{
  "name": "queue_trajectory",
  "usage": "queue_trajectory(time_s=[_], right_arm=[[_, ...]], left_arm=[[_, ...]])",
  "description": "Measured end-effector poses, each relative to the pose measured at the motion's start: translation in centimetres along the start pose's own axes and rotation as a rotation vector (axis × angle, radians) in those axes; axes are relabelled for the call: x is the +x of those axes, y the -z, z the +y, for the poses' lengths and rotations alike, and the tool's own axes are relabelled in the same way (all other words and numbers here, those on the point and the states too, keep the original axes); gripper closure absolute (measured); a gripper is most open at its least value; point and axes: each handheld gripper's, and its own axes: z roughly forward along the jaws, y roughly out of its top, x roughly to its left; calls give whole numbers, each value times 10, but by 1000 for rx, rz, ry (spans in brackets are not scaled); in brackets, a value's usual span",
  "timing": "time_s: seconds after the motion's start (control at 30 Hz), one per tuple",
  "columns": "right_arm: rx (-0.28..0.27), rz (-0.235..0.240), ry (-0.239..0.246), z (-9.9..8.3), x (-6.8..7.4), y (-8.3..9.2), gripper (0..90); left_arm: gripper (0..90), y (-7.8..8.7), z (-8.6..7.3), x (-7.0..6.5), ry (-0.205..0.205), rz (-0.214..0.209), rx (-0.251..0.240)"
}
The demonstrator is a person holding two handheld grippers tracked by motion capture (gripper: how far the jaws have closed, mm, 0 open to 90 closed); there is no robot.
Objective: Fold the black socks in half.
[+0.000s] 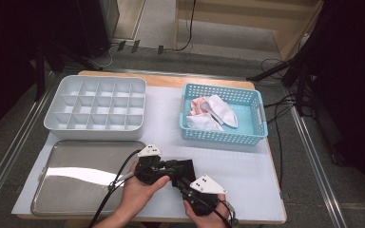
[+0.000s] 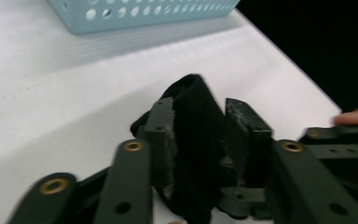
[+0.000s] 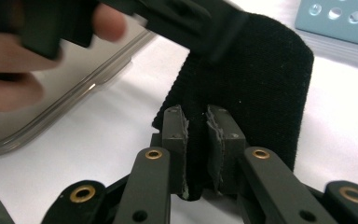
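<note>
From high up, two hands hold the left gripper (image 1: 167, 172) and the right gripper (image 1: 188, 185) close together over the white table (image 1: 247, 171), just right of the shiny metal tray (image 1: 76, 180) and in front of the blue basket (image 1: 261, 118). In the left gripper view, a black sock (image 2: 193, 135) sits between the jaws, but I cannot tell if they squeeze it. In the right gripper view, the jaws pinch tight on the black sock (image 3: 270, 84), which stands up off the table between both grippers.

Even overhead light, blurred close-ups
</note>
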Motion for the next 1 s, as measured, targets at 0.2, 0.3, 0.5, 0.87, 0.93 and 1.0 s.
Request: queue_trajectory(time_s=[0.2,0.3,0.5,0.87,0.93,1.0], right_arm=[[-19,59,-20,1,-4,10,701],[-75,78,-45,4,-7,25,709],[-119,-6,-81,8,-15,34,818],[15,-30,-37,-2,-8,1,868],[8,-29,-45,-4,-8,0,879],[3,-39,-43,-6,-5,-1,887]], left_arm=[[831,-5,-6,8,5,24,19],[833,-3,-7,10,-1,23,25],[835,-3,-9,13,10,24,15],[652,10,-4,19,73,25,-36],[548,11,-3,19,90,18,-39],[468,8,-2,19,107,-5,-11]])
